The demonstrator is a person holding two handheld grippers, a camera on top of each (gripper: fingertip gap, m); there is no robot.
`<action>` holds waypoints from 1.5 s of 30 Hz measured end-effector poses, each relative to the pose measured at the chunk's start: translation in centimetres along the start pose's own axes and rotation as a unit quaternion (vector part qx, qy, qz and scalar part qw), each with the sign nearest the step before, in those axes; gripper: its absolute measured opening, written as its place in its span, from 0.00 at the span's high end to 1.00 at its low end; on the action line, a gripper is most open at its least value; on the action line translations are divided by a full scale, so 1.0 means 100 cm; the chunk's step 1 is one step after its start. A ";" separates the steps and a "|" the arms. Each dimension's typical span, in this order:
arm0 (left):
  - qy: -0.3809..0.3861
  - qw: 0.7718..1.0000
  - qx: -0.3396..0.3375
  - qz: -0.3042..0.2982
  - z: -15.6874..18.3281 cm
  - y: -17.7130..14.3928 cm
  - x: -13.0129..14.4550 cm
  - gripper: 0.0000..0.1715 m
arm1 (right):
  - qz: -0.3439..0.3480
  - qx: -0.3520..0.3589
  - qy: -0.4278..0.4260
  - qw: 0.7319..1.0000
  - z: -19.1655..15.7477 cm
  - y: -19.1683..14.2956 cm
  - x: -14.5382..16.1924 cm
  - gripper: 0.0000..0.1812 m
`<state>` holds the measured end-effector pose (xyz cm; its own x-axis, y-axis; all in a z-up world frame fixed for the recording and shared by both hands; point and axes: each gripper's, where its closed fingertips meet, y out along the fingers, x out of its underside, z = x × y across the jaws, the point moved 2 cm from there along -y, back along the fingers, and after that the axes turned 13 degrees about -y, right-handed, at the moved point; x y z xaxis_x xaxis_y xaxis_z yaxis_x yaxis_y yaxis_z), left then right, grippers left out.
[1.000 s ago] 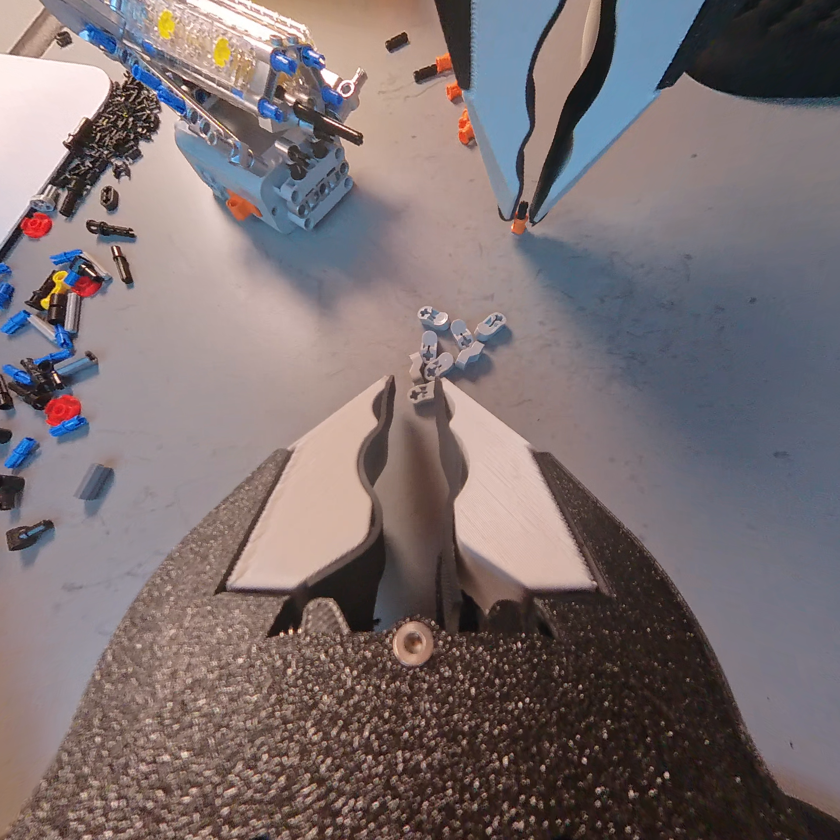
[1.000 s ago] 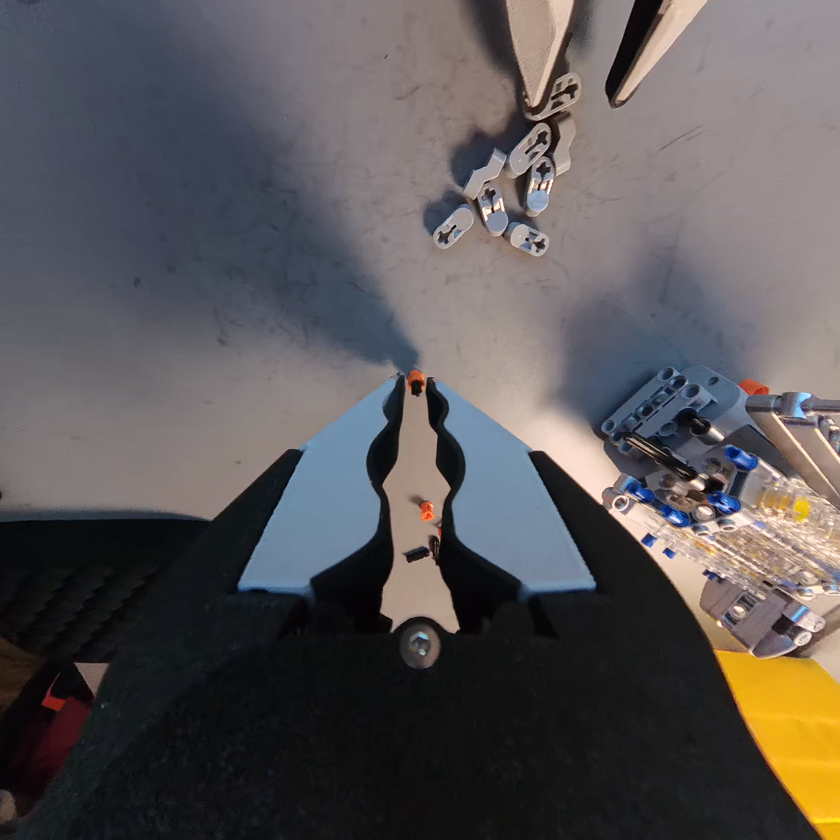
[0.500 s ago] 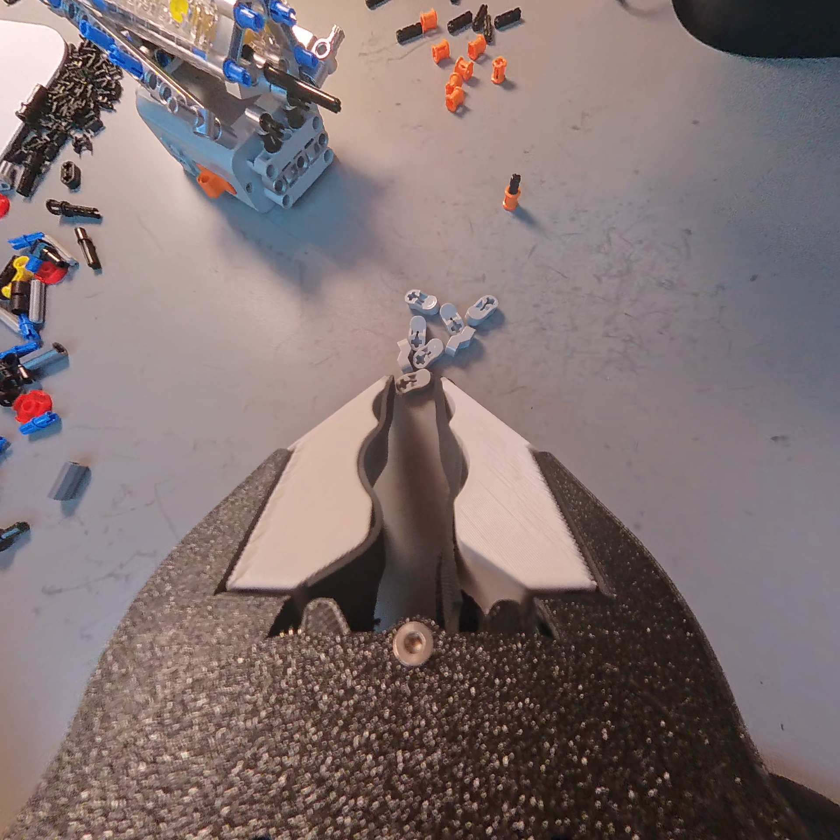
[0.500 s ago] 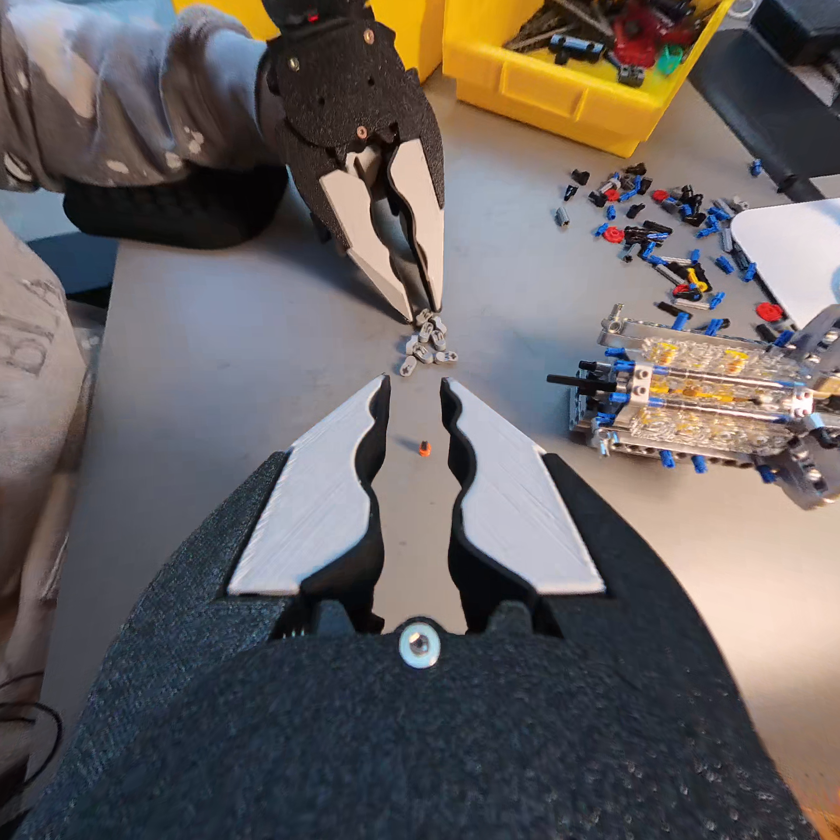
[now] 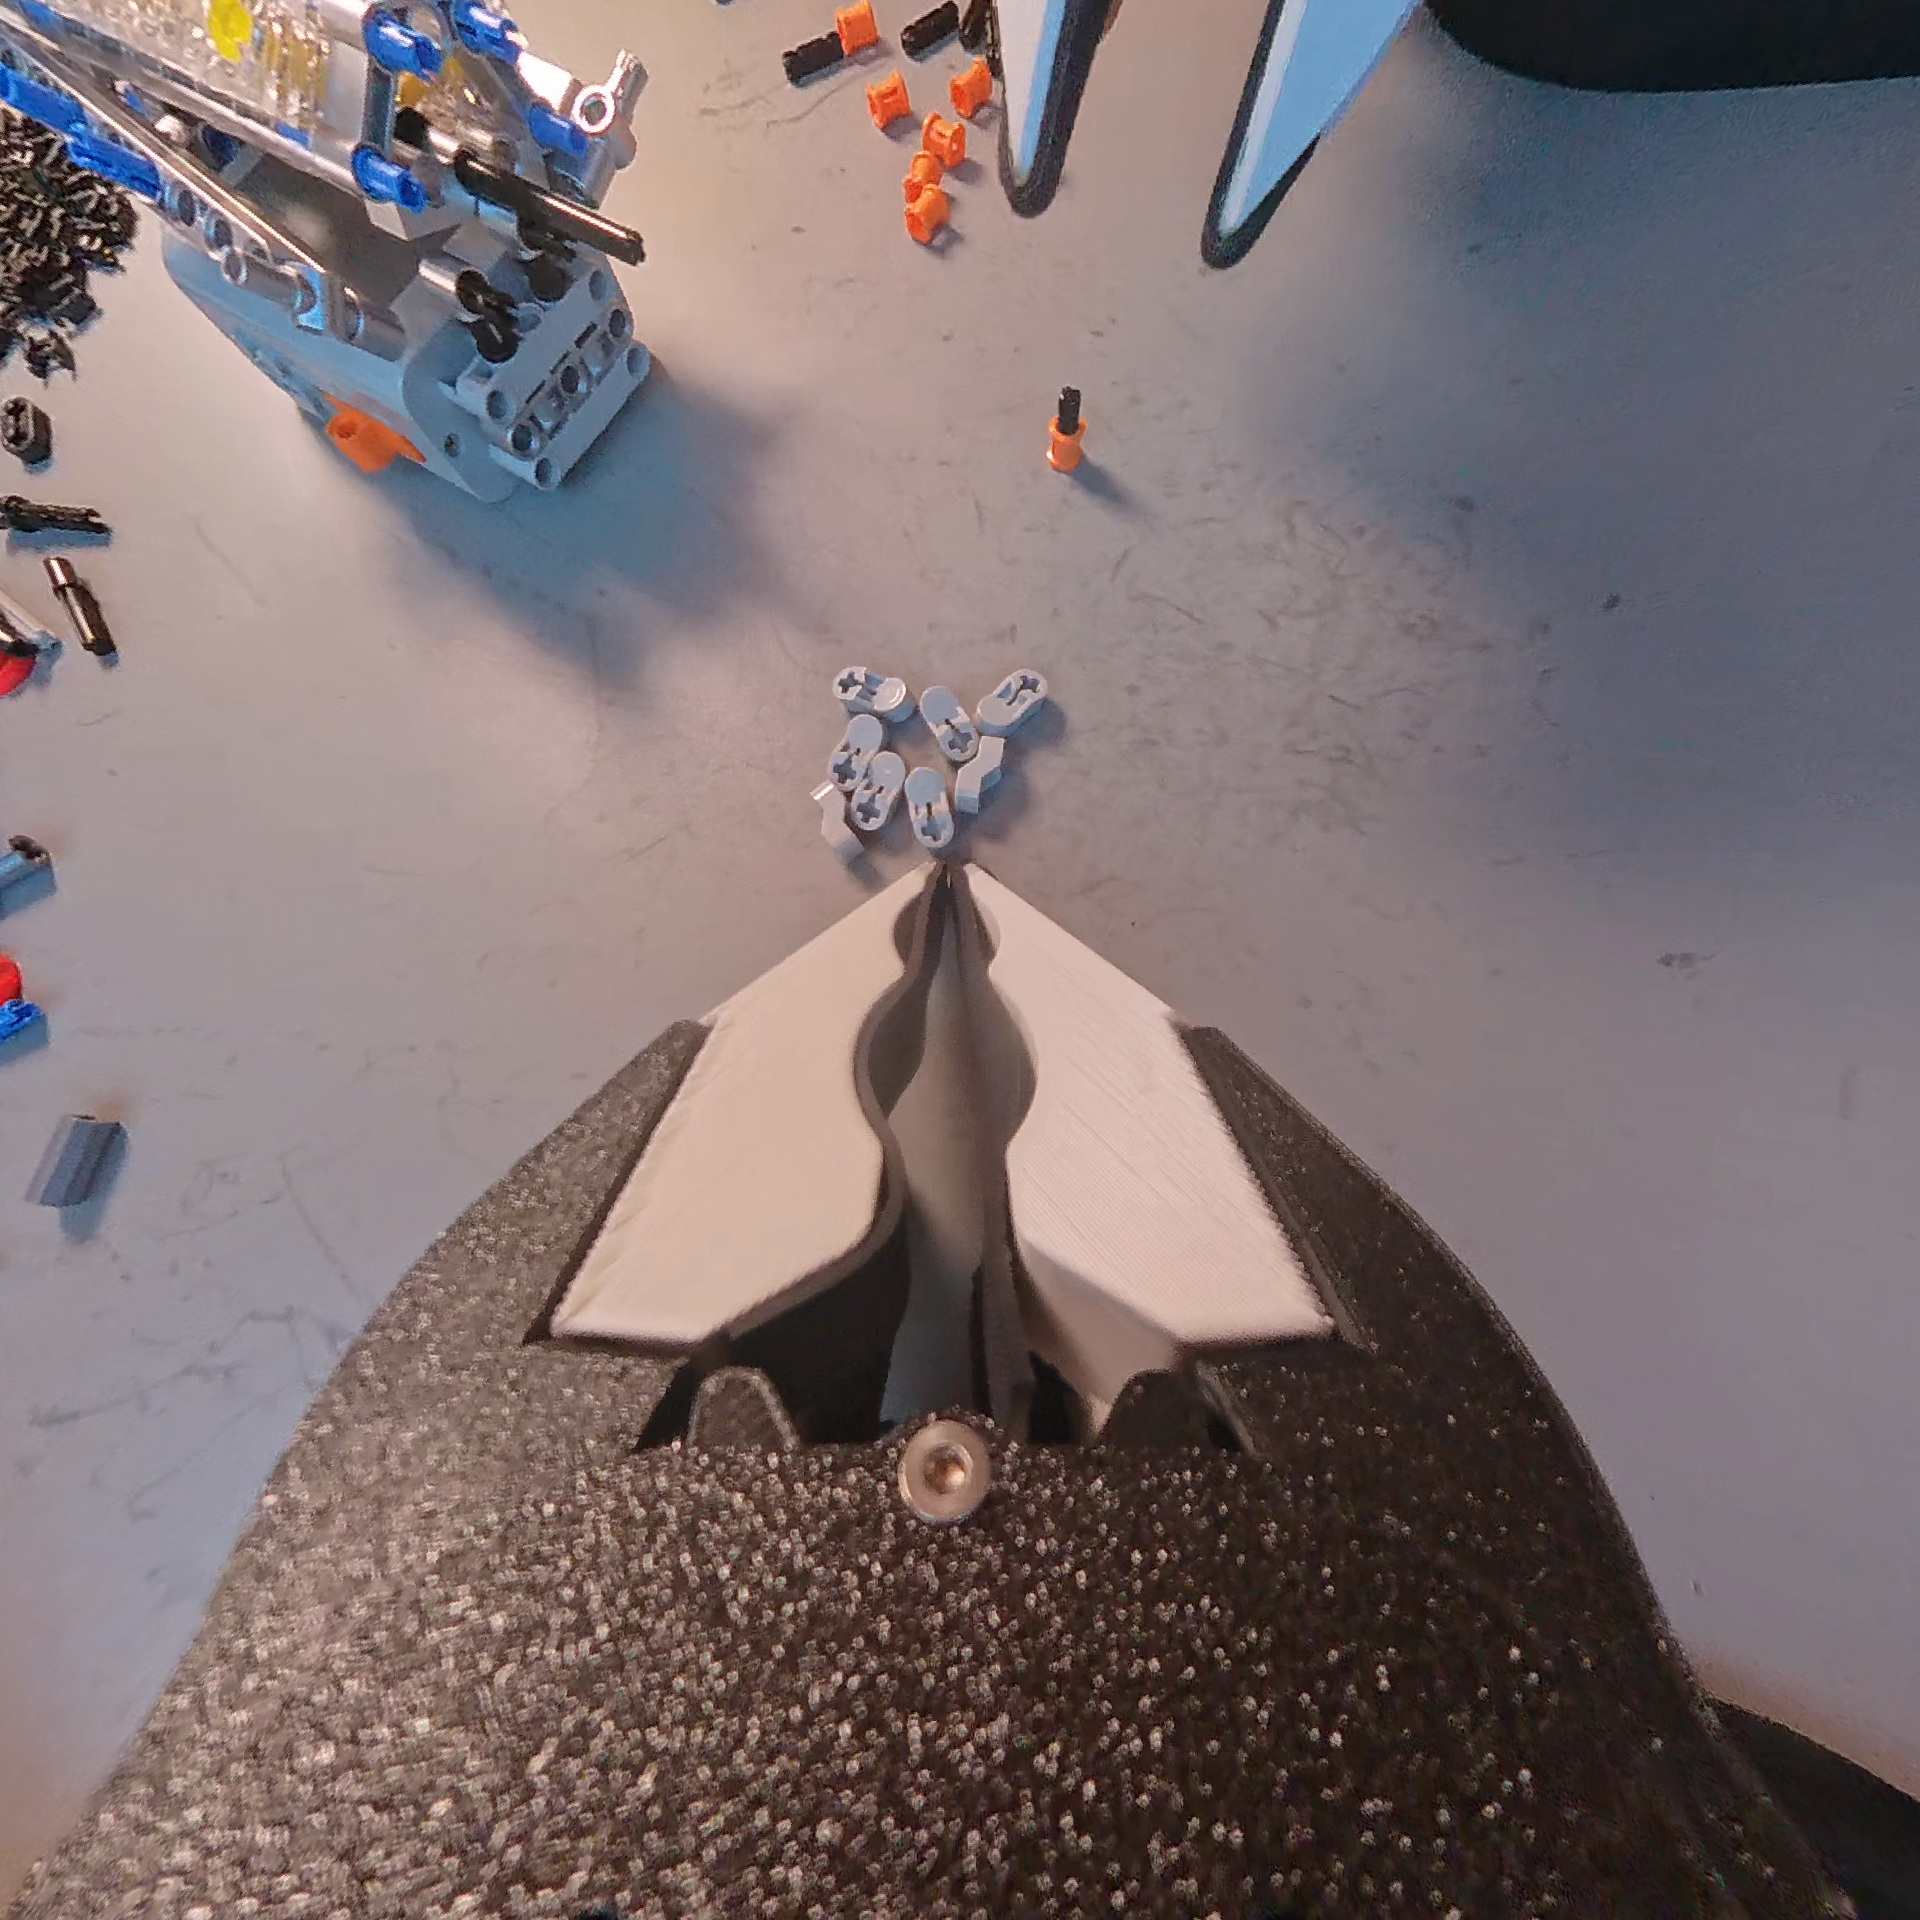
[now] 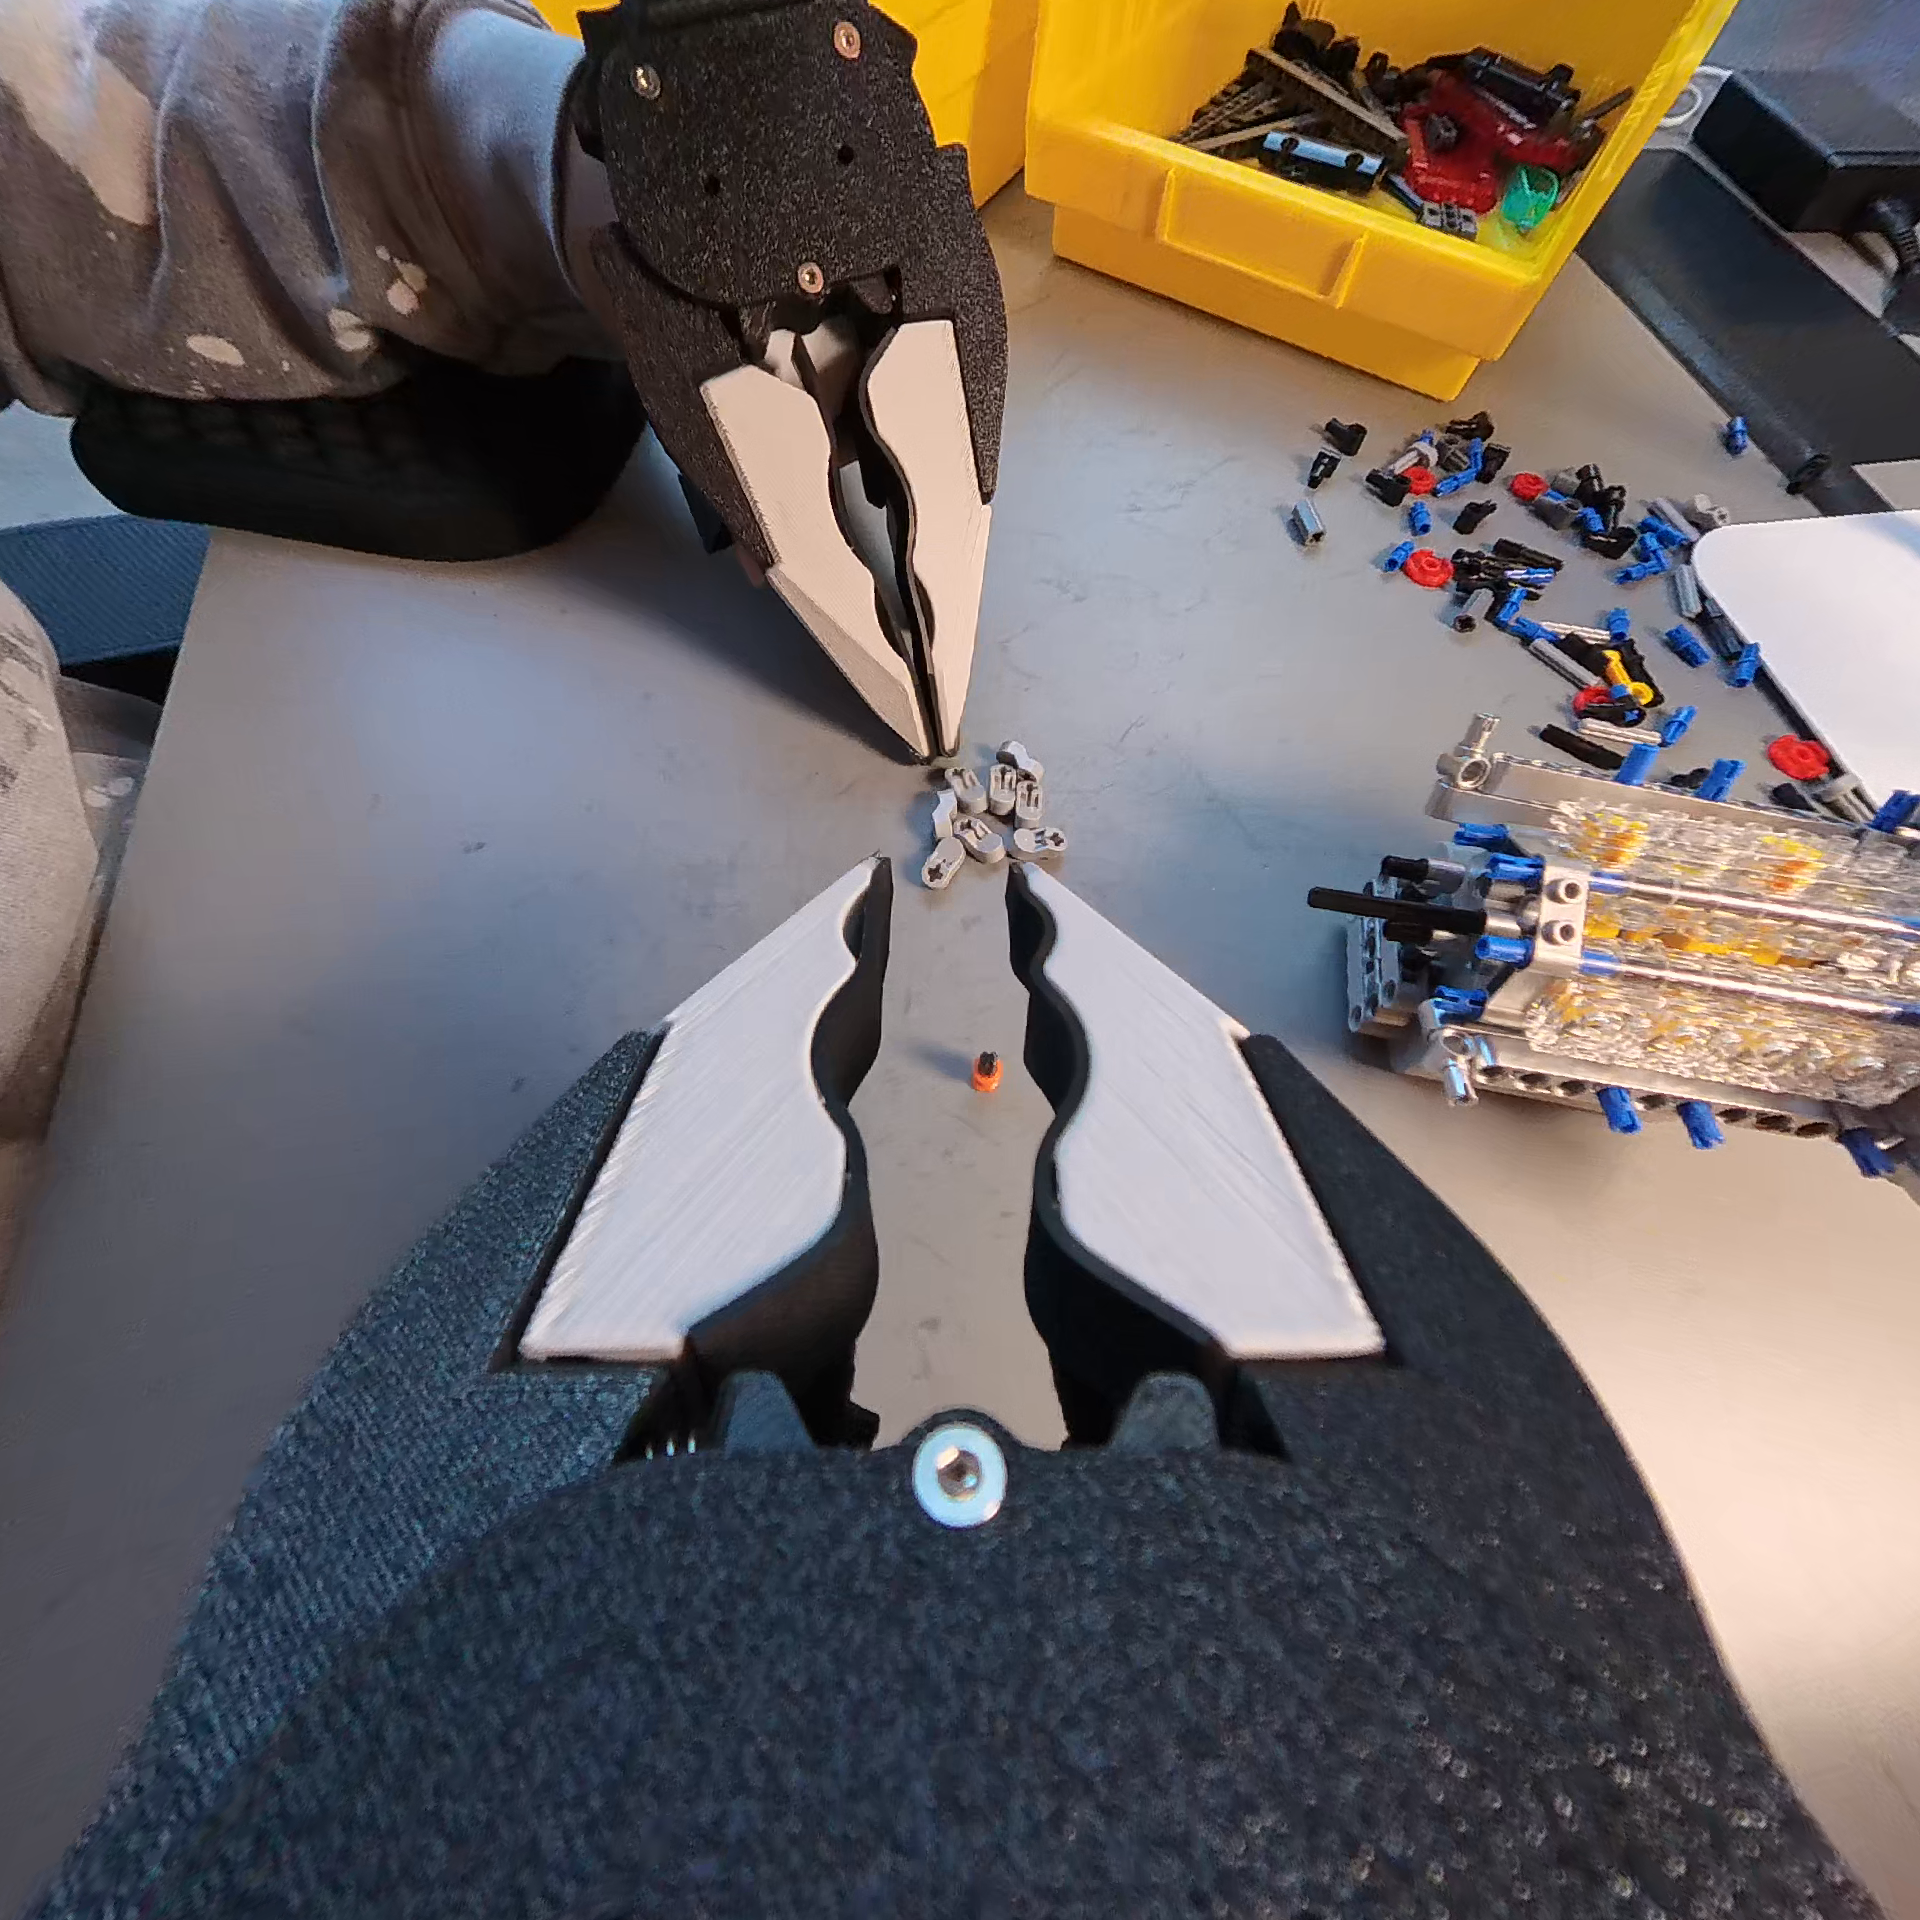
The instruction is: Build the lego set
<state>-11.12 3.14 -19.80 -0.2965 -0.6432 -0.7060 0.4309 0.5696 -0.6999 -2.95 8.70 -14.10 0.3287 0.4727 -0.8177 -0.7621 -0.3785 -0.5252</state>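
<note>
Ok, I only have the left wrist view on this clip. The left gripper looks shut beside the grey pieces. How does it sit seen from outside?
Observer: In the right wrist view the left gripper points steeply down, tips together at the edge of the grey connector pile.
Operator: What is behind it, out of my frame?
Observer: A yellow bin of mixed parts stands on the table behind it.
Operator: And the orange pin near the other gripper?
Observer: The orange pin stands on the table, seen through the gap of the open right gripper, gripped by neither finger.

Bright, slightly cool light casts soft shadows on the table [image 5: 1455,727]; wide-angle edges bend and blur.
</note>
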 end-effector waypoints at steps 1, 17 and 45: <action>-0.002 1.000 0.002 0.001 0.000 0.000 0.000 1.00 | 0.000 0.000 0.002 1.000 0.001 -0.001 0.000 0.88; -0.008 1.000 -0.026 0.012 0.001 0.010 -0.009 0.97 | 0.015 0.001 0.019 1.000 0.003 -0.001 0.004 0.88; 0.012 0.991 0.083 0.106 0.057 -0.003 -0.048 0.97 | -0.009 -0.007 -0.136 0.991 -0.031 0.018 0.001 0.95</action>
<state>-4.99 3.16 -15.54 -0.2038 -0.5047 -0.8389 0.6194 0.5971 -0.5097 -2.55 5.59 -15.88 0.1783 0.6763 -0.7147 -0.7487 -0.3781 -0.5446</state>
